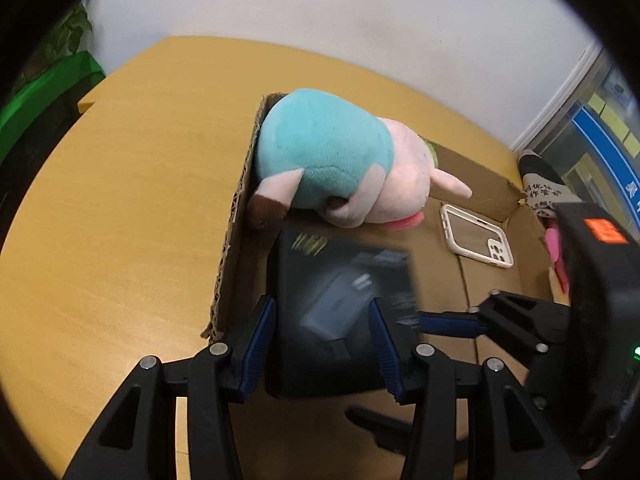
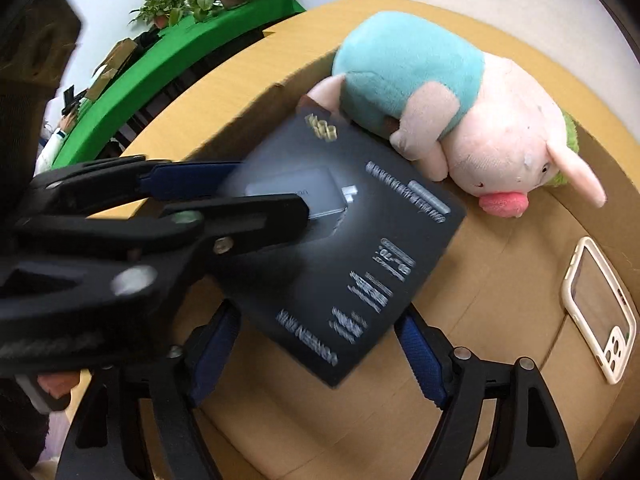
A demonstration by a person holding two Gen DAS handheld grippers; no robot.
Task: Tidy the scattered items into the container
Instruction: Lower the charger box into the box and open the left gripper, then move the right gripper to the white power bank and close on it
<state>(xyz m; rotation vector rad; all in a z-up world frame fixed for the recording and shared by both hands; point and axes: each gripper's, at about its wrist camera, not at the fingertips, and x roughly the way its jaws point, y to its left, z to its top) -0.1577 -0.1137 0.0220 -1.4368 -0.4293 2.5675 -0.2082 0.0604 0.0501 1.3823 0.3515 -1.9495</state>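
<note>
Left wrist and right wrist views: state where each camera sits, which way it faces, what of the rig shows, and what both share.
Left wrist: on the left claw, facing forward and down into the cardboard box; own two fingers show, right claw enters from the right.
Right wrist: on the right claw, facing down into the same cardboard box; own fingers show, left claw crosses from the left.
Shared: black box, plush pig, phone case.

Left tongs (image 1: pixel 322 342): black frame, blue-padded fingers (image 1: pixel 260 332) spread either side of a dark flat box, contact not discernible. Right tongs (image 2: pixel 320 344): same build, blue pads (image 2: pixel 420 356) apart; tips seen sideways in the left view, nearly together.
</note>
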